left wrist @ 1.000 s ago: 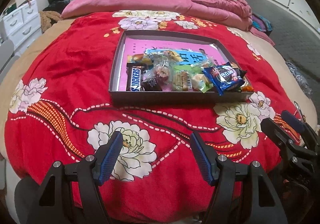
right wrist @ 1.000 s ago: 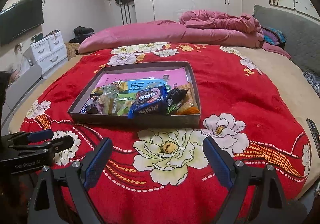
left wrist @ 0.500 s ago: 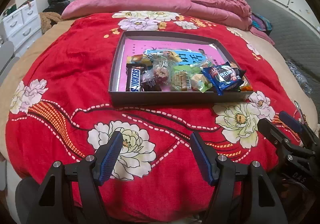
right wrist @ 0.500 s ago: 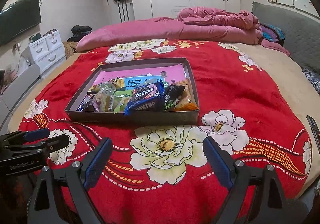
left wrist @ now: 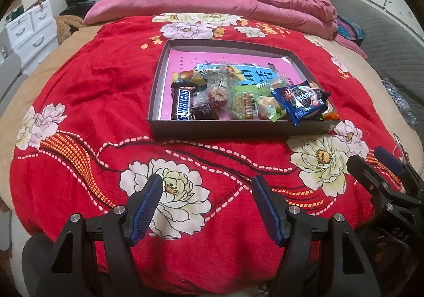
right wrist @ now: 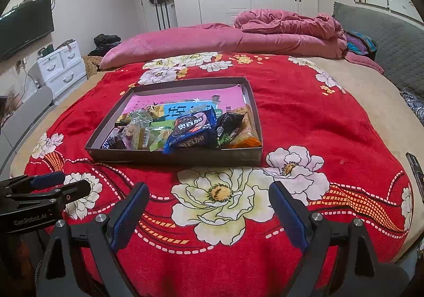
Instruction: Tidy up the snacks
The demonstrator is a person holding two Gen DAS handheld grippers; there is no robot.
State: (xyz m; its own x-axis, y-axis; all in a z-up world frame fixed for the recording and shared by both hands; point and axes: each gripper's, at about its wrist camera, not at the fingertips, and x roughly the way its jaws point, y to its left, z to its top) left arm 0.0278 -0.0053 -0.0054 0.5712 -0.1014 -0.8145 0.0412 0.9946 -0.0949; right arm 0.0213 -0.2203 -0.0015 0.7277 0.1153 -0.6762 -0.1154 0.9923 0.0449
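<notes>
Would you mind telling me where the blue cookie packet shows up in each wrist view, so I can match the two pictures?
Left wrist: blue cookie packet, right of centre, at the box's near right corner.
Right wrist: blue cookie packet, near centre, against the near wall.
Shared landmark: the shallow box on the red floral blanket.

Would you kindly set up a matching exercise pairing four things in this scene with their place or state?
Things:
1. Snickers bar
2. blue cookie pack
3. left hand-held gripper
4. pink quilt

Places or states:
A. open and empty, above the red blanket
B. far end of the bed
C. left end of the snack row in the box
D. right side of the box

Pairs: 1-C, 2-D, 3-A, 4-B
</notes>
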